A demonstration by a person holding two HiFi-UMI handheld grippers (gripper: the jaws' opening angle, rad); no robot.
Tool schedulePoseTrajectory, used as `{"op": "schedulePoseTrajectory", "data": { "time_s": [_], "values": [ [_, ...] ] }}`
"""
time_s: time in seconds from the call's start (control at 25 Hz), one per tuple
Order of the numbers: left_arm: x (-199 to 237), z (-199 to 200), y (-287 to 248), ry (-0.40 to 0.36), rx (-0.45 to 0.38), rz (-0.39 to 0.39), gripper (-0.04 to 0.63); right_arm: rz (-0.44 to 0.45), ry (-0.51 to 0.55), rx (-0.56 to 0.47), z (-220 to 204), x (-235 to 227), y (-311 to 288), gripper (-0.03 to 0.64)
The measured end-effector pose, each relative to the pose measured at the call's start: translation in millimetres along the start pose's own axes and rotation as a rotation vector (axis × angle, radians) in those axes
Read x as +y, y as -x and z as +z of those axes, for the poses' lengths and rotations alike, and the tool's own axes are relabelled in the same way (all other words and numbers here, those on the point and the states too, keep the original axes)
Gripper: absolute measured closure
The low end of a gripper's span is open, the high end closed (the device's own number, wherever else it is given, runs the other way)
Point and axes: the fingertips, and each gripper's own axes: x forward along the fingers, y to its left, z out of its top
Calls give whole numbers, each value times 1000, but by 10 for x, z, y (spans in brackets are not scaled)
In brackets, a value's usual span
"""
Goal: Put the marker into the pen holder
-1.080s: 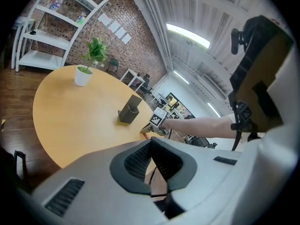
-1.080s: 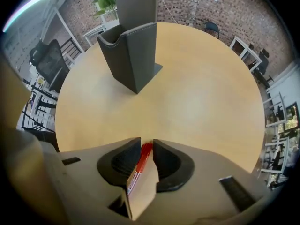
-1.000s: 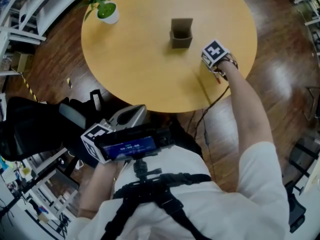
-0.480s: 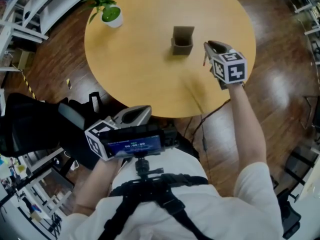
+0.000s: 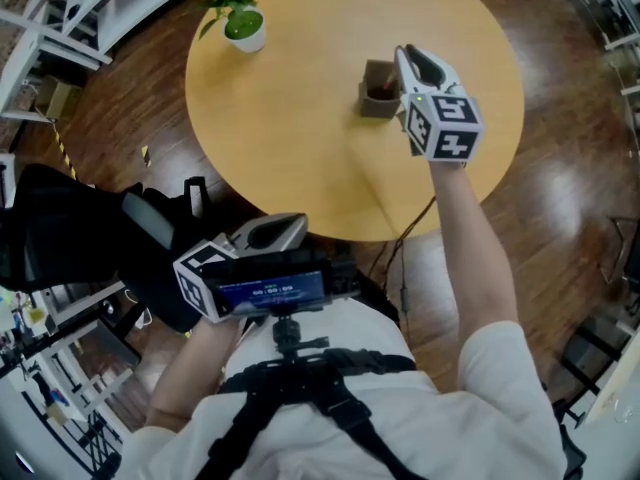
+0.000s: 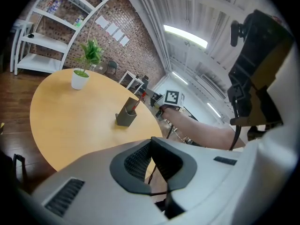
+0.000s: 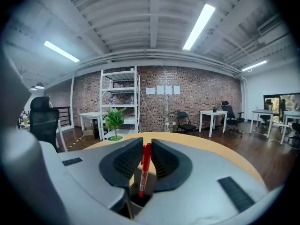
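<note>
Marker (image 7: 145,165) stands upright, clamped between the pads of the right gripper (image 5: 408,60), with its lower end inside the pen holder (image 5: 378,105) on the round table (image 5: 290,138). I read the left gripper (image 5: 272,230) as closed and empty, off the table's near edge. A potted plant (image 5: 243,23) stands well apart.

The pen holder (image 5: 373,103) is set right of centre on the tabletop (image 5: 300,128) — the potted plant (image 5: 245,26) far left. The marker (image 7: 143,172) is held with its lower end inside the holder by the right hand-held gripper (image 7: 145,144).
</note>
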Motion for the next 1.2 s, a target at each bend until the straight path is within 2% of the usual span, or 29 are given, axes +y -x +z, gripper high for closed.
{"op": "schedulePoseTrajectory", "data": {
  "time_s": [0.2,0.32,0.4,0.56,0.64,0.88,1.0,1.2],
  "values": [
    [38,-44,55,14,-11,24,600,-17,21,103,-602,121,-168,554],
    [-17,-88,99,13,-16,32,599,-46,1,180,-995,114,-174,554],
    [-52,-121,95,8,-15,39,600,-57,-22,204,-1104,73,-187,552],
    [-93,-150,38,22,-20,56,600,-31,-33,229,-1070,44,-211,548],
    [-108,-113,3,15,-26,55,600,-23,-38,200,-940,8,-146,514],
    [-115,-32,3,9,-59,51,600,-3,-73,89,-466,114,401,506],
    [-123,-21,-21,6,-73,37,600,6,-97,88,-536,267,826,506],
    [-214,-9,-78,8,-75,3,600,10,-140,149,-854,502,1564,506]
  ]
}}
